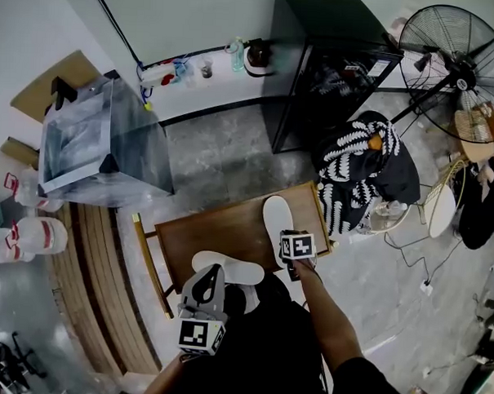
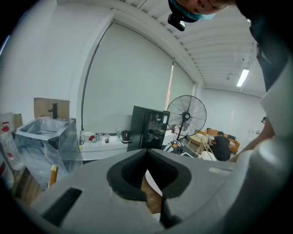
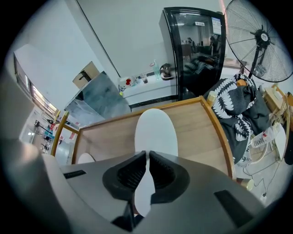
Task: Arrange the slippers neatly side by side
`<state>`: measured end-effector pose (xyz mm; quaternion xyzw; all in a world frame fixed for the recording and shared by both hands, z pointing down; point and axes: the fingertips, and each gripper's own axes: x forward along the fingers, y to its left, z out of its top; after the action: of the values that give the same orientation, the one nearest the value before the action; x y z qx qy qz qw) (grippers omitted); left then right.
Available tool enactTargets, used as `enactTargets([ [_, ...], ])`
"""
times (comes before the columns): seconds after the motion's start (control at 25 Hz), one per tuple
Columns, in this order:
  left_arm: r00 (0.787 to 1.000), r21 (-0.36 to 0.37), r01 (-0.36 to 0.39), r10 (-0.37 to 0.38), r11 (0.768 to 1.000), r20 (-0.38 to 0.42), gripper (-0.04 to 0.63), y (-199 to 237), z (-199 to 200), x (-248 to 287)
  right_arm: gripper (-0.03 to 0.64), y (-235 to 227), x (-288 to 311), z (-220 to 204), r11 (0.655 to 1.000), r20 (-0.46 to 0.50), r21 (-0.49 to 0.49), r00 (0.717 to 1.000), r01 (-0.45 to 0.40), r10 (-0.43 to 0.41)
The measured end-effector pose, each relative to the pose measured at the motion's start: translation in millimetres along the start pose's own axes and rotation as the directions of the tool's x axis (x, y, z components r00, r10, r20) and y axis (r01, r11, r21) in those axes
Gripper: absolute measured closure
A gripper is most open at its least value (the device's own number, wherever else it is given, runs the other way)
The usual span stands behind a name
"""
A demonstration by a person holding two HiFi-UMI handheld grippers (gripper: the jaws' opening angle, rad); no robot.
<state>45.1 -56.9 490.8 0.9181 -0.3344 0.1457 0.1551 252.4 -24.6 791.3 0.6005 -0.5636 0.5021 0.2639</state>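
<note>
White bags (image 1: 16,237) with red print too small to read sit at the far left of the head view. Above them is a plastic-wrapped box (image 1: 94,140). A ledge (image 1: 205,78) with bottles runs along the wall at the top.

In the middle stands a wooden table (image 1: 205,231). At its lower edge the near slipper (image 1: 245,272) lies crosswise, its left part hidden under the left gripper (image 1: 212,274). That gripper's jaws are together, with nothing clamped.

Just right of centre the far slipper (image 1: 275,216) lies lengthwise, toe towards the top. The right gripper (image 3: 147,157) is clamped on its heel end. The two slippers lie at an angle to each other, not touching. Each gripper's cube bears black-and-white square markers.

To the right are a black cabinet (image 1: 318,64), a black-and-white cloth (image 1: 358,168) heaped against the table's right side, and a fan (image 1: 453,54) in the upper right corner.
</note>
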Motion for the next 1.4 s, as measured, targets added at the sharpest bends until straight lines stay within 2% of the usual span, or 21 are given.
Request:
enactTargets([
  [0.44,1.0,-0.017,-0.026,0.026,1.0,-0.009,0.578,4,-5,-1,0.588,0,8,0,0.999,-0.017,-0.041,1.0,-0.008,0.007],
  [0.6,0.999,-0.02,-0.034,0.034,0.999,-0.014,0.578,7,-8,-5,0.585,6,10,-1,0.999,-0.017,-0.04,0.999,-0.035,0.034],
  [0.68,0.999,-0.019,-0.036,0.036,0.999,-0.011,0.578,9,-8,-7,0.53,9,10,-1,0.999,-0.013,-0.041,0.999,-0.035,0.034],
  [0.88,0.999,-0.027,-0.035,0.035,0.999,-0.003,0.578,10,-8,-11,0.512,8,4,0,0.998,0.003,-0.06,1.0,-0.012,0.013],
  [1.04,0.999,-0.033,-0.042,0.042,0.999,0.015,0.578,13,-4,-16,0.512,11,-14,12,0.996,0.058,-0.091,0.998,0.01,-0.004],
  [1.12,0.998,-0.035,-0.049,0.05,0.998,0.024,0.578,16,-2,-20,0.512,21,-26,22,0.993,0.103,-0.118,0.995,-0.006,0.019],
  [1.2,0.998,-0.037,-0.059,0.06,0.998,0.033,0.578,19,-2,-23,0.515,35,-38,35,0.986,0.167,-0.163,0.984,-0.028,0.055],
  [1.4,0.995,-0.045,-0.082,0.085,0.996,0.058,0.578,27,1,-35,0.564,73,-65,61,0.96,0.307,-0.279,0.946,-0.016,0.105],
])
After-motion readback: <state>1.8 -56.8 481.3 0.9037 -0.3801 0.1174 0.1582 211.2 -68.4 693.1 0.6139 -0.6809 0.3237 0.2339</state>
